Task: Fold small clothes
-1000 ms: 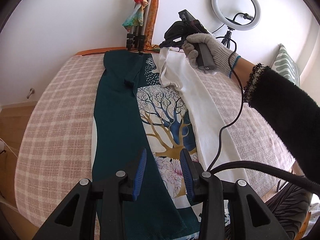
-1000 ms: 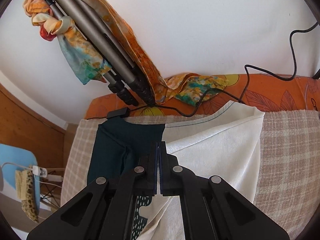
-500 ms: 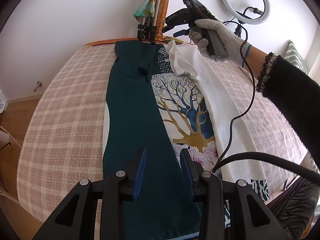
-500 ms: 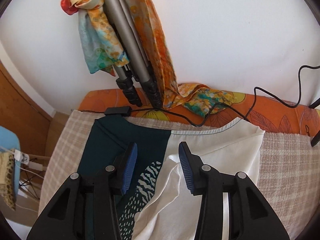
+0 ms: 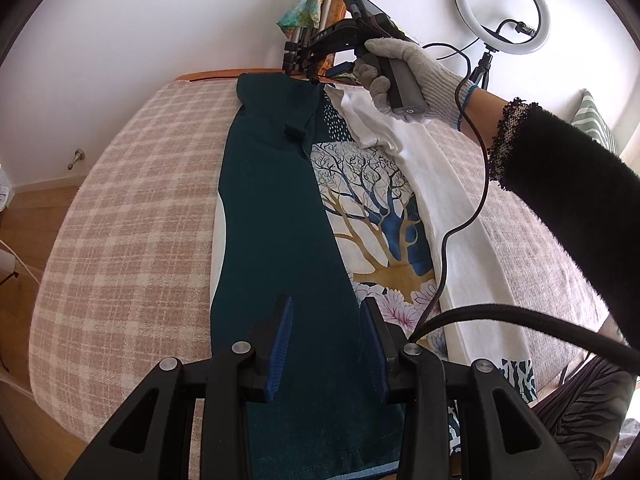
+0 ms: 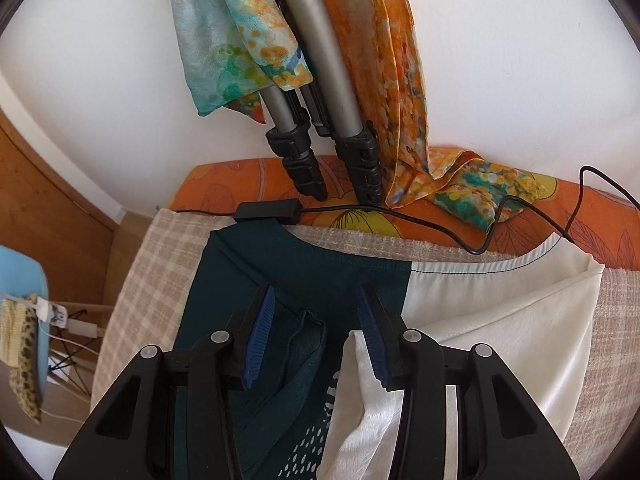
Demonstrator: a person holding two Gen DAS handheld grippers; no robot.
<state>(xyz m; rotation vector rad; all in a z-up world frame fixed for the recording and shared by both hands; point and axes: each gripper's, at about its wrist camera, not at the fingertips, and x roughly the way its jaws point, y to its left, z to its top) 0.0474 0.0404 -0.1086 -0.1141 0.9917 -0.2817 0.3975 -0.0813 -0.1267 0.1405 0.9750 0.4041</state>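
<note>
One garment (image 5: 280, 216) lies lengthwise on the plaid bed cover (image 5: 132, 208), both long sides folded inward: a dark teal panel on the left, a white panel (image 5: 452, 216) on the right, and a tree print (image 5: 372, 200) showing in the strip between them. Its near hem runs behind the left gripper (image 5: 326, 344) and is cut off at the bottom of the left wrist view, so that end cannot be made out. The left gripper hovers over the near end with jaws apart and nothing between them. The right gripper (image 6: 316, 344), held by one gloved hand (image 5: 404, 72), sits above the far end of the garment, jaws spread and empty; in the right wrist view its body hides the cloth directly under it. One tripod (image 6: 320, 120) stands at the wall, two of its legs plainly visible and its top cut off, with coloured scarves (image 6: 240, 40) draped on it. One ring light (image 5: 502, 8) stands at the right, its base hidden behind the hand
</note>
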